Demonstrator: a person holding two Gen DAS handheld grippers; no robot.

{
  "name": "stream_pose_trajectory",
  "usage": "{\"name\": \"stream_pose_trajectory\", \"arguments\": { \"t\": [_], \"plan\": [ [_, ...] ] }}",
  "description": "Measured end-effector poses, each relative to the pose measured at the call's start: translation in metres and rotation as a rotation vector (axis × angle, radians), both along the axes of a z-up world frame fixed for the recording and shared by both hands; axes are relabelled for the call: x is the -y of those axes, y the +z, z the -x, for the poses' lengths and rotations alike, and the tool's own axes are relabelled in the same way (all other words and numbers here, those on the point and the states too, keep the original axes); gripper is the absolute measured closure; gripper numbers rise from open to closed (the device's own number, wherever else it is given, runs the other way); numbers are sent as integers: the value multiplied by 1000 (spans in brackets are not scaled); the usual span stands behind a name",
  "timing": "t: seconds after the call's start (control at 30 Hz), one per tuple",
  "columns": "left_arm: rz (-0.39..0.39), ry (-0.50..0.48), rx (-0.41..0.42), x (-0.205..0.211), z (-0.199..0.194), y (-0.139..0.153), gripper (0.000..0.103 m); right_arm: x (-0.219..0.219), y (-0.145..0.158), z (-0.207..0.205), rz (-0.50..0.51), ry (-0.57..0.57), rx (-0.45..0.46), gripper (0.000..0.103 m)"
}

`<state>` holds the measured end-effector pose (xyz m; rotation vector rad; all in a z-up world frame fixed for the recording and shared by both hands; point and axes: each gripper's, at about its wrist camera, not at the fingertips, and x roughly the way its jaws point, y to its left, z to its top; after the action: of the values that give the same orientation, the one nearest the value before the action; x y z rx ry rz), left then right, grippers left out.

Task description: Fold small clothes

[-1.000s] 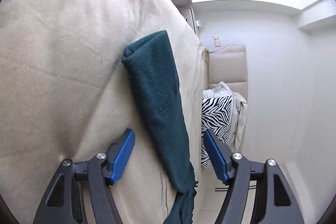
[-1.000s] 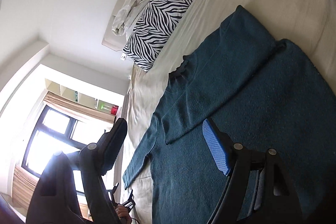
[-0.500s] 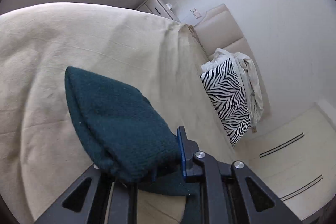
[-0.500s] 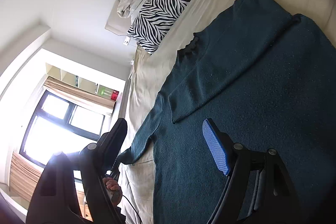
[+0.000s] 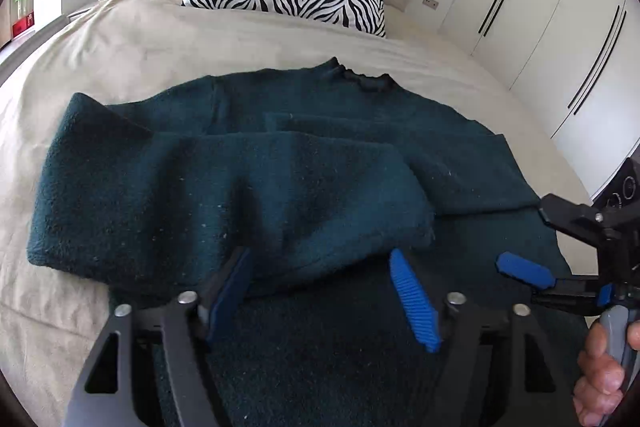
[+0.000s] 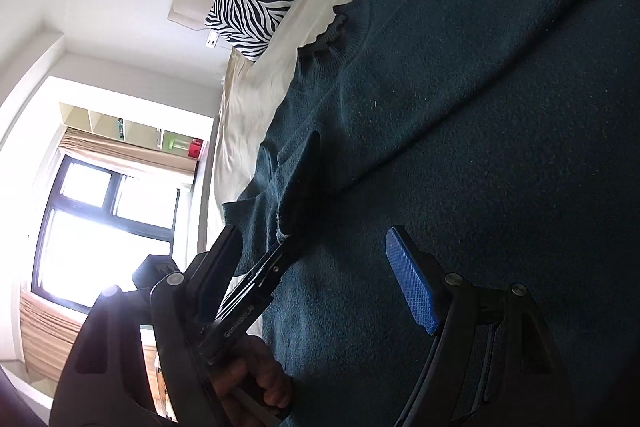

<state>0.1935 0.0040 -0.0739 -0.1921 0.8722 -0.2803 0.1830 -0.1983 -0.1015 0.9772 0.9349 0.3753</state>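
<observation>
A: Checking left gripper (image 5: pixel 322 297): its jaws have just been opening, blue pads spread, and the sleeve (image 5: pixel 224 199) of the dark teal knitted sweater (image 5: pixel 400 131), pinched half a second ago, now lies across the body between and beyond them, unclamped.

B: So both sleeves are folded in?

A: Looks so. Sweater lies flat on the beige bed cover (image 5: pixel 160 39).

B: Right gripper (image 6: pixel 316 273)?

A: Spread as before, empty, just over the knit. Body fold likely next.
</observation>
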Motion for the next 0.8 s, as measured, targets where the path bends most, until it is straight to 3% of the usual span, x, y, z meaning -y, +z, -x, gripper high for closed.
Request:
{"name": "stream_pose_trajectory", "arguments": {
  "t": [0.07,0.23,0.33,0.43,0.53,0.6,0.7,0.8],
  "plan": [
    [48,24,26,-17,10,8,19,-9,-8,-12,2,22,-26,29],
    [177,107,-7,-54,21,0,21,-47,-22,-41,38,90,-83,29],
    [211,142,-48,-64,26,-18,27,-66,-22,-56,82,98,-87,29],
    [231,154,-29,-67,35,-23,27,-83,-15,-69,159,122,-72,31],
    [221,154,-11,-65,40,-25,27,-100,-13,-78,250,158,-66,53],
    [220,157,-1,-65,43,-26,27,-106,-15,-85,290,168,-79,82],
    [234,163,8,-67,46,-26,27,-108,-8,-87,351,169,-68,94],
    [248,163,12,-69,46,-27,27,-103,14,-86,391,168,-10,95]
  ]
}}
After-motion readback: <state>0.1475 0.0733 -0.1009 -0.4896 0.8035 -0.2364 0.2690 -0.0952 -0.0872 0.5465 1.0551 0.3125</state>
